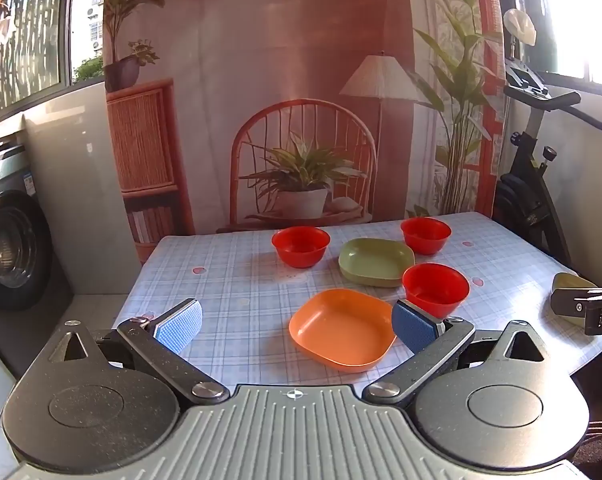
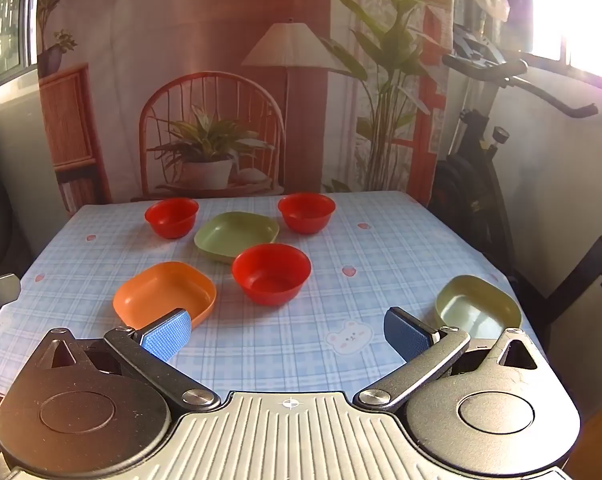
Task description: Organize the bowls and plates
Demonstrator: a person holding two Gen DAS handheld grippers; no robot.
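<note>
On the checked tablecloth [image 1: 229, 280] stand three red bowls [image 1: 301, 246] [image 1: 426, 234] [image 1: 435, 289], a green square plate [image 1: 375, 261] and an orange square plate [image 1: 341, 330]. My left gripper [image 1: 297, 326] is open and empty, with the orange plate between its pads. In the right wrist view I see the same red bowls [image 2: 172, 217] [image 2: 306, 212] [image 2: 271, 273], the green plate [image 2: 236, 234], the orange plate [image 2: 164, 294] and a second green plate [image 2: 478, 308] at the near right. My right gripper [image 2: 287, 332] is open and empty above bare cloth.
A printed backdrop of a chair and plants hangs behind the table. An exercise bike [image 2: 489, 148] stands to the right, a washing machine [image 1: 9, 248] to the left. The right gripper's body [image 1: 589, 306] shows at the right edge of the left wrist view.
</note>
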